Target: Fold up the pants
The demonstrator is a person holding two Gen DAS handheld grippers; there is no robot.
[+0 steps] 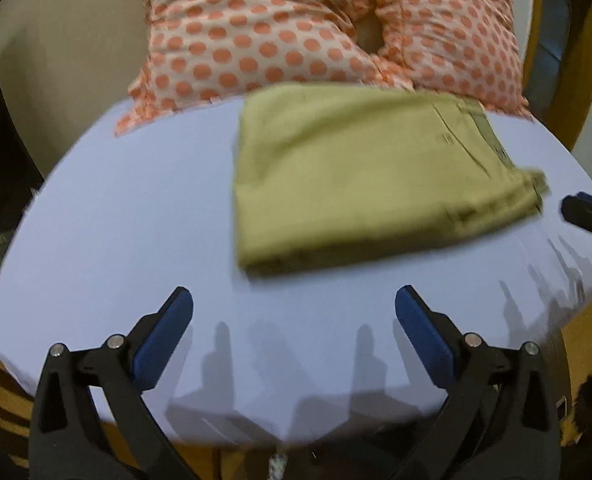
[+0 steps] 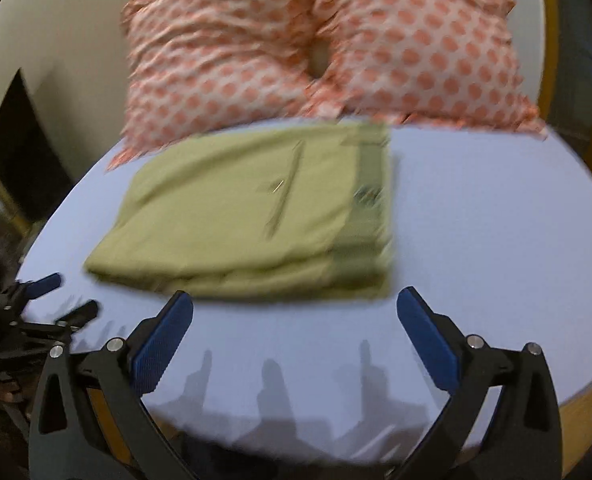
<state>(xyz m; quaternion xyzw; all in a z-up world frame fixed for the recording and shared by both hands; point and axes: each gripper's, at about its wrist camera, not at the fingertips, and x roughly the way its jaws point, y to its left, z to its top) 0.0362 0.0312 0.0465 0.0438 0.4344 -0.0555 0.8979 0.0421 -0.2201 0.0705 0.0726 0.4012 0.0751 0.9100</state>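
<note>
Left gripper (image 1: pixel 294 300) and right gripper (image 2: pixel 294 300), each held low over the near part of the pale blue sheet (image 1: pixel 116 220) with fingers spread wide and nothing between them, both pointing toward the head of the bed. The olive pants (image 1: pixel 367 172) lie folded into a compact rectangle on the sheet, just beyond the fingertips, their far edge near two orange-dotted pillows (image 1: pixel 256 28).

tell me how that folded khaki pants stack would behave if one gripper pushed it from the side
The folded pants are soft layered cloth, so they would probably bunch or shear rather than slide as a block. The sheet looks smooth, so some sliding seems possible. Lifted by one edge, the layers would likely flop open.
</note>
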